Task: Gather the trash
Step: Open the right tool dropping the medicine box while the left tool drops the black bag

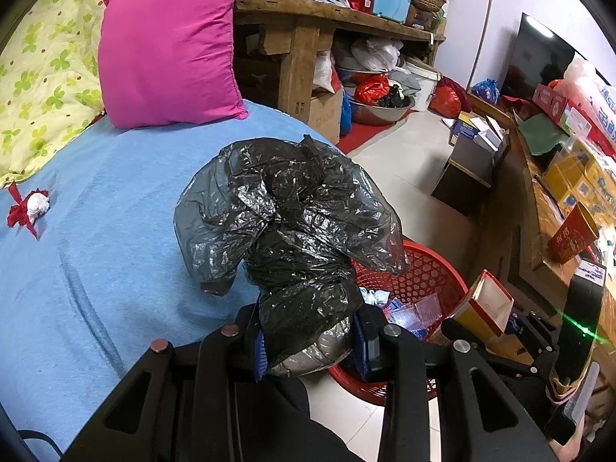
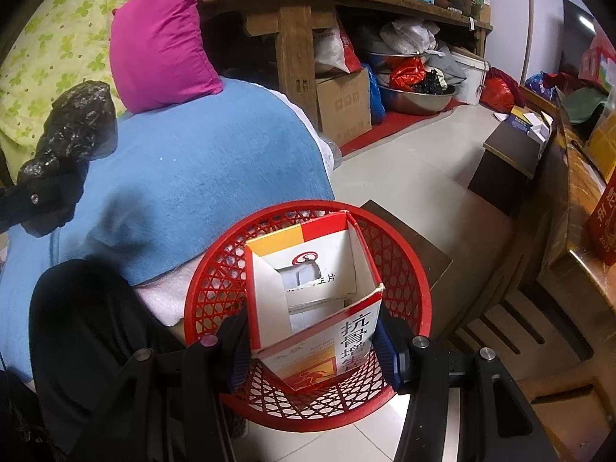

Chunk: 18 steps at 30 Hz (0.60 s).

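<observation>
My left gripper (image 1: 308, 342) is shut on a crumpled black plastic bag (image 1: 285, 223) and holds it over the bed edge, beside the red mesh basket (image 1: 427, 265). The bag also shows in the right wrist view (image 2: 73, 123) at the far left. My right gripper (image 2: 312, 350) is shut on an open red, yellow and white medicine box (image 2: 319, 292) and holds it right above the red basket (image 2: 215, 281). The box also shows in the left wrist view (image 1: 481, 308). A white paper wad with red ribbon (image 1: 32, 208) lies on the blue bedsheet (image 1: 115, 231).
A magenta pillow (image 1: 169, 46) and a green-flowered quilt (image 1: 42, 69) lie at the bed's head. A wooden bench (image 1: 308, 27) stacked with boxes and bags stands behind. A wooden cabinet (image 2: 569, 208) with cartons is to the right. A dark low stool (image 2: 508, 161) stands on the tiled floor.
</observation>
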Each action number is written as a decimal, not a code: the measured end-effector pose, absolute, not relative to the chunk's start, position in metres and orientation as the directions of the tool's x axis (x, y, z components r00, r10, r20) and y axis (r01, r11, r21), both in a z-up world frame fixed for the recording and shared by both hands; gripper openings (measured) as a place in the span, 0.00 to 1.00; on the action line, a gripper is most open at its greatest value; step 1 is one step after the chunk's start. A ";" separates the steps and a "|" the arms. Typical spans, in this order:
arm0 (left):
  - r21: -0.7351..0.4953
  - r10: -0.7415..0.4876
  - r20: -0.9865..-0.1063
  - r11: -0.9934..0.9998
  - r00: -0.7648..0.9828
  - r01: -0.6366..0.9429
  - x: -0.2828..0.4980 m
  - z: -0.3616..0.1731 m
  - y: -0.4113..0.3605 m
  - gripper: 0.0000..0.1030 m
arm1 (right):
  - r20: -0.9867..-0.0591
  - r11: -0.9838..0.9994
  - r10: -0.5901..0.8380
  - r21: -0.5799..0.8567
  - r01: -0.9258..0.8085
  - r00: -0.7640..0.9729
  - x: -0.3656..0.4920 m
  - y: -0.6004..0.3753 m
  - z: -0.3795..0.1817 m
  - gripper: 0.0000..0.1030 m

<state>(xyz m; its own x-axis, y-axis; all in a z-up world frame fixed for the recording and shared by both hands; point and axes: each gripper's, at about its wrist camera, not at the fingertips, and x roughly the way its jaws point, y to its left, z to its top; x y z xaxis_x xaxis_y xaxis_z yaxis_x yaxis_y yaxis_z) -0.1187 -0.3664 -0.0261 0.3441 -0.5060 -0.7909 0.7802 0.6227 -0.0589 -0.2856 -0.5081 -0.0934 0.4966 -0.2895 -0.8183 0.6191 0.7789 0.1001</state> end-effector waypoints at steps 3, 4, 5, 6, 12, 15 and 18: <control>-0.058 -0.504 -0.795 0.617 0.338 0.785 -0.117 -0.029 -0.367 0.35 | -0.828 0.777 -0.275 0.108 0.620 0.489 -0.285 -0.511 -0.098 0.59; -0.059 -0.503 -0.798 0.614 0.333 0.787 -0.117 -0.030 -0.368 0.35 | -0.830 0.776 -0.272 0.110 0.622 0.487 -0.285 -0.511 -0.100 0.64; -0.059 -0.502 -0.800 0.612 0.329 0.789 -0.116 -0.032 -0.369 0.35 | -0.832 0.771 -0.274 0.109 0.628 0.482 -0.285 -0.513 -0.101 0.78; -0.059 -0.502 -0.801 0.608 0.326 0.791 -0.116 -0.033 -0.369 0.35 | -0.832 0.765 -0.278 0.111 0.634 0.481 -0.285 -0.514 -0.102 0.85; -0.056 -0.497 -0.813 0.585 0.303 0.809 -0.115 -0.039 -0.376 0.35 | -0.810 0.745 -0.322 0.103 0.659 0.491 -0.291 -0.520 -0.091 0.96; -0.065 -0.495 -0.824 0.568 0.277 0.821 -0.117 -0.045 -0.382 0.35 | -0.791 0.735 -0.354 0.095 0.671 0.499 -0.296 -0.524 -0.082 0.96; -0.059 -0.485 -0.834 0.551 0.261 0.833 -0.120 -0.052 -0.390 0.35 | -0.773 0.723 -0.384 0.089 0.685 0.505 -0.302 -0.527 -0.074 0.96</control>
<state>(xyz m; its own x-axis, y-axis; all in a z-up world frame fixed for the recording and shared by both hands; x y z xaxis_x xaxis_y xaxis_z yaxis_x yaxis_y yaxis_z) -0.1201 -0.3896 -0.0519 0.2614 -0.4852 -0.8344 0.8326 0.5507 -0.0594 -0.3021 -0.5271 -0.0743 0.5055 -0.3837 -0.7729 0.6854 0.7227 0.0895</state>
